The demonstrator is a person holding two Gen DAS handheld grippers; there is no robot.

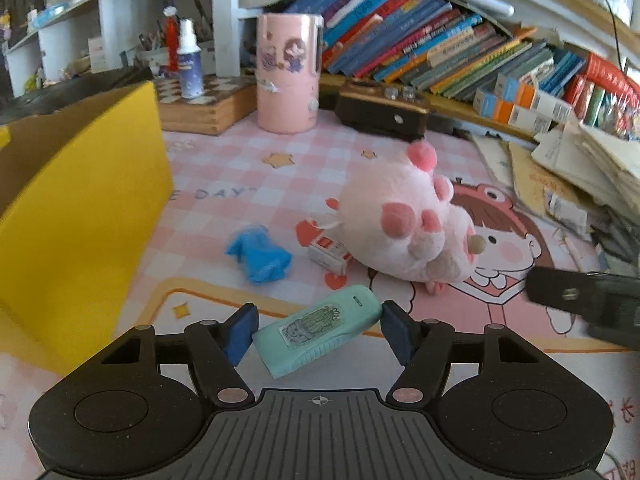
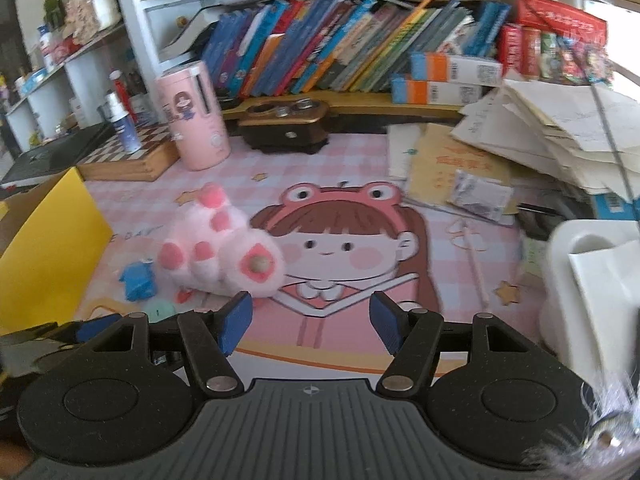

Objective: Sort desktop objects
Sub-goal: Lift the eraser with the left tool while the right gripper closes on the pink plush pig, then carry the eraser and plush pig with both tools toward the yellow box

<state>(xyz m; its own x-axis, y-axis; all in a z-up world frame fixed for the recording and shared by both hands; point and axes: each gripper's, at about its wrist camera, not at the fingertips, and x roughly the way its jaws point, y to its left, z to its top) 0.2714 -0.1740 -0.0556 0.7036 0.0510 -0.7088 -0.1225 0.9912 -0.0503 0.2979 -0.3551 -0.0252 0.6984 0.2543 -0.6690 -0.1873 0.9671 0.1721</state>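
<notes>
My left gripper [image 1: 318,330] has its blue pads on either end of a mint green case with a cactus sticker [image 1: 320,330], held just above the pink desk mat [image 1: 248,184]. A pink plush pig [image 1: 408,220] lies beyond it, with a small red and white box [image 1: 330,254] and a blue crumpled thing [image 1: 260,254] to its left. My right gripper [image 2: 310,322] is open and empty over the mat's cartoon girl. The plush [image 2: 218,252] and the blue thing [image 2: 138,282] lie to its left.
A yellow cardboard box [image 1: 76,216] stands at the left, also in the right wrist view [image 2: 44,252]. A pink cylinder holder [image 1: 288,76], a chessboard box [image 1: 200,100], a dark wooden box [image 1: 380,110] and shelved books are behind. Paper piles [image 2: 552,128] and a white container [image 2: 592,296] sit right.
</notes>
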